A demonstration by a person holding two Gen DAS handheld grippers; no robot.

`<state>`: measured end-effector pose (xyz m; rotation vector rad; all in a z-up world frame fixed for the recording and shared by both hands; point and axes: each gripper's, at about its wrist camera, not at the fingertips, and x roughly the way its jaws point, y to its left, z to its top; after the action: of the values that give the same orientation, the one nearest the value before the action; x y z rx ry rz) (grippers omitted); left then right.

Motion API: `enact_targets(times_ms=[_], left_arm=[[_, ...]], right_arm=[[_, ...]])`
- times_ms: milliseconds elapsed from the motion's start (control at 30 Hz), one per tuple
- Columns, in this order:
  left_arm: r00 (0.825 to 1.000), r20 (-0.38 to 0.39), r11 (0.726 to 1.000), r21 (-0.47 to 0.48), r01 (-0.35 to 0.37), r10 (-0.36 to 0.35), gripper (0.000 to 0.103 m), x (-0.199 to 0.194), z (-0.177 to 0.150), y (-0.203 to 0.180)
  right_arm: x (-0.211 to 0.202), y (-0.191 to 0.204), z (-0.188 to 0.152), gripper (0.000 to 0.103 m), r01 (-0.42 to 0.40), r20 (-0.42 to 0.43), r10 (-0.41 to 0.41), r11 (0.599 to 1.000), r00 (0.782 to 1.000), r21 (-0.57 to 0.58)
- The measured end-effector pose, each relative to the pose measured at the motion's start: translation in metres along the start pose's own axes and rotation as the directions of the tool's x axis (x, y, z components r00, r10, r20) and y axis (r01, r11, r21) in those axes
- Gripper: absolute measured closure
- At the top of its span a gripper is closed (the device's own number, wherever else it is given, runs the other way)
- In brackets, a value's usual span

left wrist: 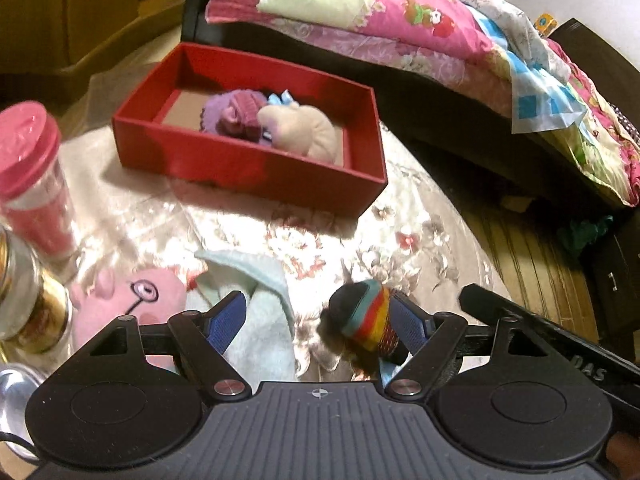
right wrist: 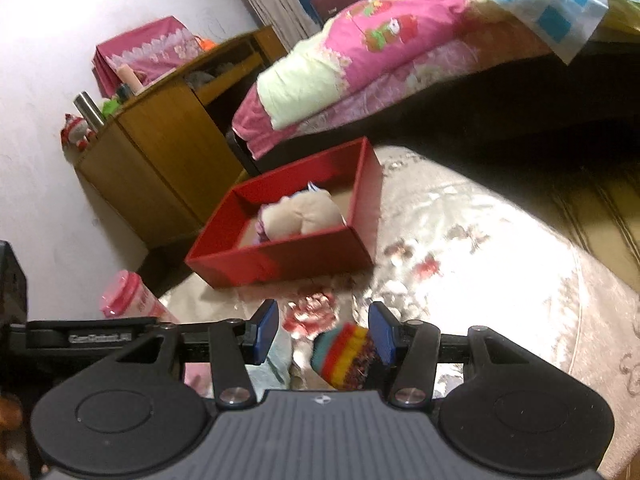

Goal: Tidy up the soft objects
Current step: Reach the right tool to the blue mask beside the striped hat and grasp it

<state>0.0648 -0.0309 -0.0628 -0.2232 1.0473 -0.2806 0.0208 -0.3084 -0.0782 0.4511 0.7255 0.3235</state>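
Observation:
A rainbow-striped sock (left wrist: 366, 318) lies on the flowered tablecloth beside the right finger of my left gripper (left wrist: 316, 320), which is open wide. A light blue cloth (left wrist: 256, 312) lies by its left finger, with a pink plush toy (left wrist: 132, 300) further left. In the right wrist view the striped sock (right wrist: 344, 356) rests against the right pad of my right gripper (right wrist: 325, 332). That gripper is open, its left pad clear of the sock. The red box (left wrist: 248, 168) further back holds a beige plush (left wrist: 308, 132) and a purple knitted toy (left wrist: 236, 114).
A pink-lidded tumbler (left wrist: 32, 176) and a gold-lidded jar (left wrist: 24, 300) stand at the table's left edge. A bed with a pink quilt (left wrist: 420, 20) runs behind the box. A wooden cabinet (right wrist: 160, 140) stands against the wall. The table's edge curves off to the right.

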Motion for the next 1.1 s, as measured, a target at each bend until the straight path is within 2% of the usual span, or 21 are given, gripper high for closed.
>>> enact_targets(times_ms=[200,567,800,1100], left_arm=[[0.998,-0.058,1.000,-0.013,0.005,-0.005,0.031,0.013,-0.004,0.003],[0.997,-0.076,1.000,0.015,-0.004,0.005,0.030,0.016,-0.010,0.000],[0.995,-0.099,0.999,0.029,0.021,-0.018,0.030,0.012,-0.020,0.000],[0.993,-0.111,0.999,0.028,0.045,-0.041,0.029,0.004,-0.028,0.003]], right_arm=[[0.017,-0.004,-0.004,0.082,-0.004,-0.079,0.004,1.000,0.997,0.010],[0.018,-0.006,-0.008,0.080,0.026,-0.101,-0.026,1.000,0.995,-0.005],[0.017,-0.016,-0.029,0.079,0.085,-0.172,-0.086,0.996,0.981,-0.014],[0.028,-0.012,-0.057,0.074,0.117,-0.296,-0.134,0.990,0.946,-0.076]])
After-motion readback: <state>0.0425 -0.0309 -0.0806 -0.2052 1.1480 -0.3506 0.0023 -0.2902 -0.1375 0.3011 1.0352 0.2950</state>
